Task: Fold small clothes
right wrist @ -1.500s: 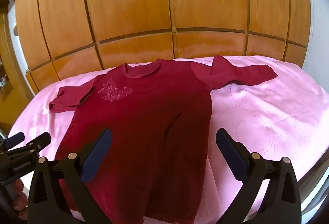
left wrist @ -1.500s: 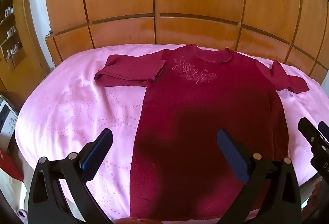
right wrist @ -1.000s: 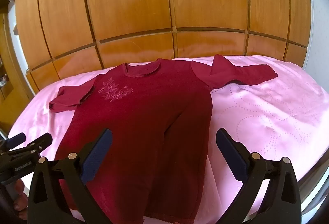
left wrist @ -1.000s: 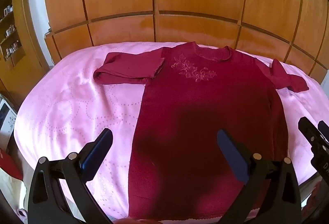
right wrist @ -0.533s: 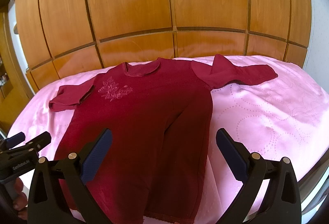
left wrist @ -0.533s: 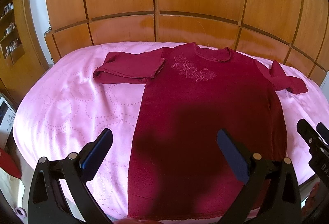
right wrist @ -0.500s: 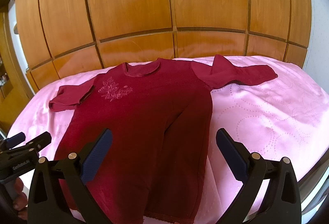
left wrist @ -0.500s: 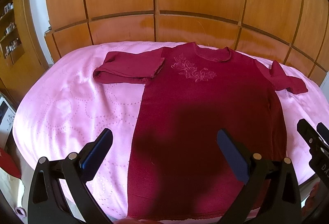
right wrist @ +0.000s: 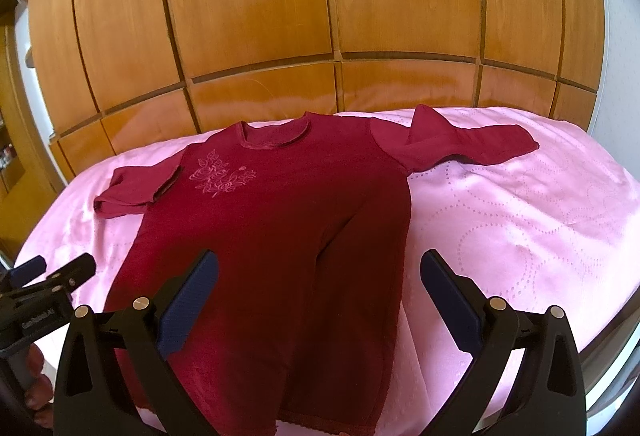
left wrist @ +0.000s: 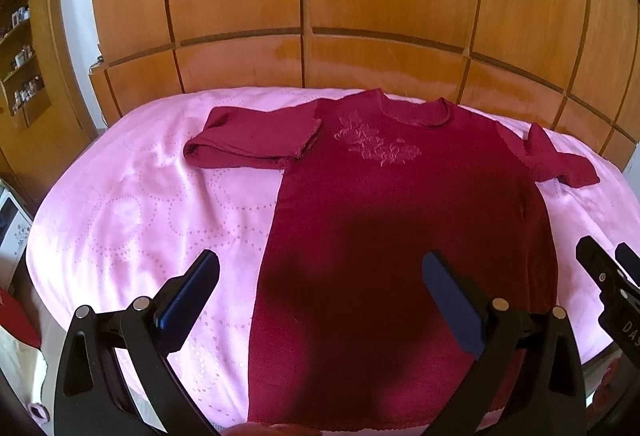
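Your left view crops the dress (left wrist: 400, 256) hem at bottom edge; shelf items (left wrist: 22, 56) too small to ID; right gripper (left wrist: 610, 276) only partly in frame.

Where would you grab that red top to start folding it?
Probably the sleeve on the right, near its cuff, approached from the outer side with the right tool. It lies spread on the pink bedspread, clear of the top.

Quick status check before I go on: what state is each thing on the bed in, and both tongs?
Maroon top: spread flat, front up, unfolded.
Left sleeve: cuff turned back toward the chest.
Right sleeve: stretched outward, rumpled.
Pink bedspread: lightly creased.
Left tongs: open, empty.
Right tongs: open, empty.
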Demonstrator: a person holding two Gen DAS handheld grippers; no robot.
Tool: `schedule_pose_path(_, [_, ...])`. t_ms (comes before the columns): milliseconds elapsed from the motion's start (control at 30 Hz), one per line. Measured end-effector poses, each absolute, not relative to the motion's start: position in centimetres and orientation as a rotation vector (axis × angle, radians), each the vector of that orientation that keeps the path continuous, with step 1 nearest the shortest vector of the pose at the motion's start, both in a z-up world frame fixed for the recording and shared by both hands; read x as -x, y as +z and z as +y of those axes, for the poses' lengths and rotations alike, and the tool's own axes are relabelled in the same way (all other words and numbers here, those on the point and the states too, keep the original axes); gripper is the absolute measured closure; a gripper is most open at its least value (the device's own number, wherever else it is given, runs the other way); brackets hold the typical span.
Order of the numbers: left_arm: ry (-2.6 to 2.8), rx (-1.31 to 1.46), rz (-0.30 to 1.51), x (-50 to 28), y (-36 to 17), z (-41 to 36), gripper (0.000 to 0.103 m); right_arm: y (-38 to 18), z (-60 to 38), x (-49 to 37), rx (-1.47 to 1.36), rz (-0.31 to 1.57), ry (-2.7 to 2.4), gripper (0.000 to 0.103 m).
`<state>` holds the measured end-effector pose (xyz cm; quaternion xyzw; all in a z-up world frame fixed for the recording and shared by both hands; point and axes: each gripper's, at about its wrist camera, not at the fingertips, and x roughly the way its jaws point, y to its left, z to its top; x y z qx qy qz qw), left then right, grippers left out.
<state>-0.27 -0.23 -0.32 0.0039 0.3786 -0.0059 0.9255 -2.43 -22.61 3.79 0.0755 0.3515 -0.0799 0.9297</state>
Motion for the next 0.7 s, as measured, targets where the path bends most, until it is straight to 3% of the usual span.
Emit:
schedule_pose_path(367, [-0.039, -0.003, 0.808, 0.0, -0.5, -0.3, 0.002, 3.7, -22.7, 2.5, -0.147, 0.72, -0.166, 0.003])
schedule_pose_path(700, [-0.149, 0.142, 0.913, -1.6, -4.3, 2.8, 0.002, 3.5, -24.4, 2.9, -0.093, 0.671, -0.195, 0.003])
